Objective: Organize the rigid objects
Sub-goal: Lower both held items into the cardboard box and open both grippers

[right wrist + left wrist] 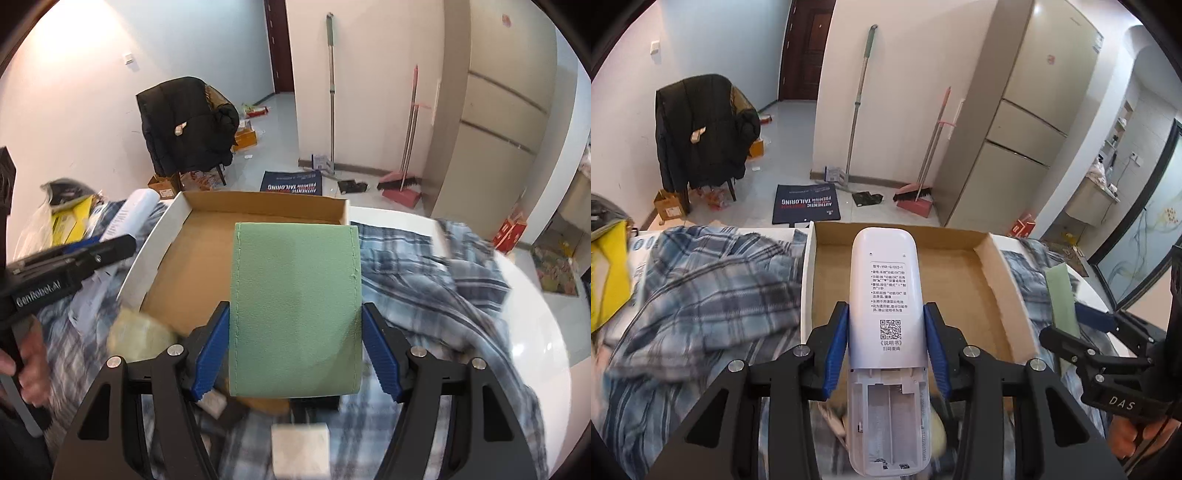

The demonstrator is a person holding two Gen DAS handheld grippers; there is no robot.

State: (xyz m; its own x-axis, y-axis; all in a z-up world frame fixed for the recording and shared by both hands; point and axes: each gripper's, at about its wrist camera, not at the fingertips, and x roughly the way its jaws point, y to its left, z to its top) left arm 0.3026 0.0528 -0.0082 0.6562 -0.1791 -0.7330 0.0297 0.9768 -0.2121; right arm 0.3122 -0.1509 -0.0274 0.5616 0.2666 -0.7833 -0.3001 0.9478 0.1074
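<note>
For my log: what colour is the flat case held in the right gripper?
Pale green case, with matching stitching along its edges; the right wrist view shows it best.

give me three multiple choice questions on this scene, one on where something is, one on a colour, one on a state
1. Where is the cardboard box?
A. on the floor by the broom
B. on the table among the plaid cloth
C. on the chair

2. What colour is the flat case in the right gripper?
A. pale green
B. red
C. black

3. What state is the battery bay of the white remote in the left gripper?
A. lid on
B. lid off, batteries inside
C. lid off, no batteries

Answers:
1 B, the plaid cloth lies on both sides of the box on the white table.
2 A, the green case fills the space between the blue pads.
3 C, the left wrist view shows the open bay with only bare slots.
</note>
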